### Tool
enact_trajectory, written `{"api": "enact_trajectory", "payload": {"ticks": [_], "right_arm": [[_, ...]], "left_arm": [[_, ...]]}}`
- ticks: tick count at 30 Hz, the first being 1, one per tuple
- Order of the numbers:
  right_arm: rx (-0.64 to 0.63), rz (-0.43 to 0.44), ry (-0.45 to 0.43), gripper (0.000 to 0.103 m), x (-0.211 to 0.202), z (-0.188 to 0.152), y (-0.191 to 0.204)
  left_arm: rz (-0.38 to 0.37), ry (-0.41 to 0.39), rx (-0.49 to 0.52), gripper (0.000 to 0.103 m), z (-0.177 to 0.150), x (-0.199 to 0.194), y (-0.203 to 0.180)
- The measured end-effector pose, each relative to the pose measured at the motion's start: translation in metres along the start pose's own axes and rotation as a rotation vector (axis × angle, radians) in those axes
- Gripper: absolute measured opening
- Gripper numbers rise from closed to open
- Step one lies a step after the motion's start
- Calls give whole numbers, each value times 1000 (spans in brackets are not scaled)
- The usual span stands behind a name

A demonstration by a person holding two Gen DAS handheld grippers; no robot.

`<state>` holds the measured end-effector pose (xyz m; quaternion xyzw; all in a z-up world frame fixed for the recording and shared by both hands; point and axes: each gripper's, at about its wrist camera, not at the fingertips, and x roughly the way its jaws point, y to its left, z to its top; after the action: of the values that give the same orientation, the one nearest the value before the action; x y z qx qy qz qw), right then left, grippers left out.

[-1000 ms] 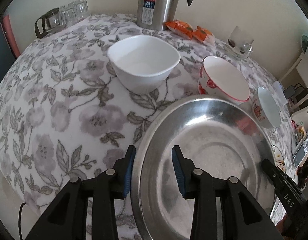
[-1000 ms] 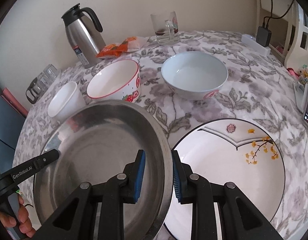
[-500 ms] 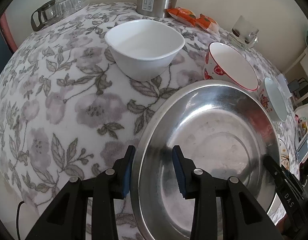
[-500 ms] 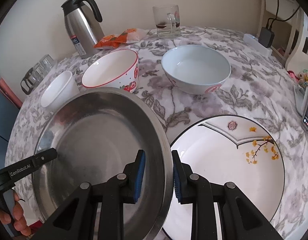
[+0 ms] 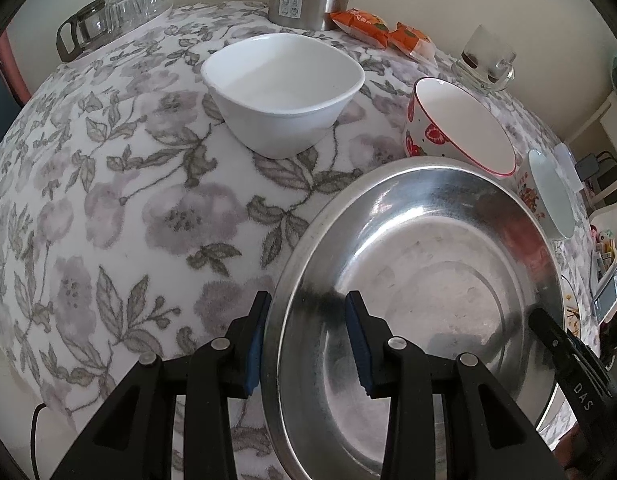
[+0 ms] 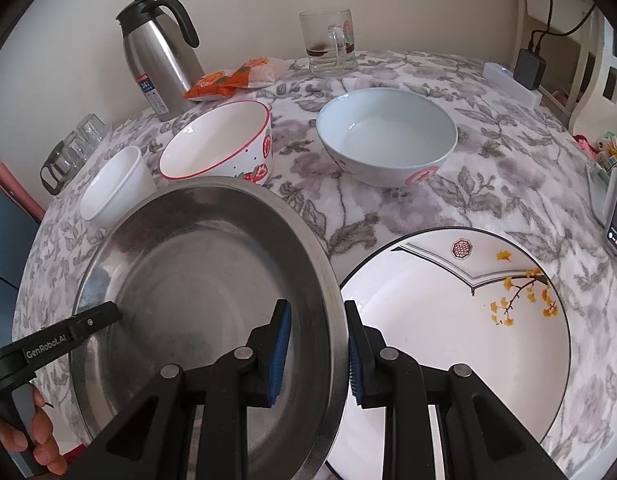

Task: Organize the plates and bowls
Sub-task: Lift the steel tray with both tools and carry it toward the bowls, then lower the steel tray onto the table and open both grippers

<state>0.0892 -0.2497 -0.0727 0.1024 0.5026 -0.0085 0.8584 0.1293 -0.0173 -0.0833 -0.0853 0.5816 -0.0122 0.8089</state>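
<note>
Round table under a white cloth (image 5: 156, 200) printed with grey-purple flowers and leaves, seen from two wrist cameras angled steeply down.

Large stainless steel plate (image 5: 428, 280) held between both grippers, tilted, above the cloth. Left gripper (image 5: 306, 340) pinching the plate's left rim, one blue pad outside the rim, the other inside the dish. Right gripper (image 6: 316, 352) pinching the opposite rim the same way, blue pads on either side of the metal edge. Seen from the right wrist view, the steel plate (image 6: 196, 288) overlapping the left edge of a white ceramic plate (image 6: 468, 320) with a dark rim line and yellow blossom branch, lying flat on the cloth just beside it. Part of a hand (image 6: 32, 436) gripping the left tool's handle at the lower left corner.

Beyond the steel plate, three bowls standing upright on the cloth: a plain white squarish bowl (image 5: 284, 92) to the left, a white bowl with red strawberries and a red rim (image 6: 220, 144) in the middle, a pale blue-white bowl with red marks (image 6: 388, 136) to the right. All three apart from one another.

At the far edge by the wall: a steel thermos jug with black handle (image 6: 156, 52), orange snack packets (image 6: 232, 78), a glass mug (image 6: 328, 42), a glass pot with small glasses (image 5: 108, 16).
</note>
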Motion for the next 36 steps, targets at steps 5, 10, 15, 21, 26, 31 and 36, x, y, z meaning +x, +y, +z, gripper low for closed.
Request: {"api": "enact_trajectory", "payload": {"ticks": [5, 10, 15, 21, 26, 31, 36], "right_arm": [[13, 9, -5, 28, -4, 1, -2], [27, 19, 0, 48, -6, 2, -4], [44, 23, -48, 50, -21, 5, -6], [67, 38, -106, 50, -40, 10, -8], [36, 39, -105, 70, -40, 10, 1], [27, 14, -68, 82, -31, 9, 2], [28, -3, -51, 94, -26, 7, 0]], "left_arm": [[-9, 3, -9, 40, -1, -4, 2], [-39, -19, -13, 52, -2, -15, 2], [-10, -85, -7, 53, -1, -31, 1], [8, -188, -3, 62, 2, -54, 0], [31, -198, 28, 72, 0, -57, -4], [59, -151, 15, 81, 0, -47, 0], [89, -132, 19, 88, -2, -40, 1]]}}
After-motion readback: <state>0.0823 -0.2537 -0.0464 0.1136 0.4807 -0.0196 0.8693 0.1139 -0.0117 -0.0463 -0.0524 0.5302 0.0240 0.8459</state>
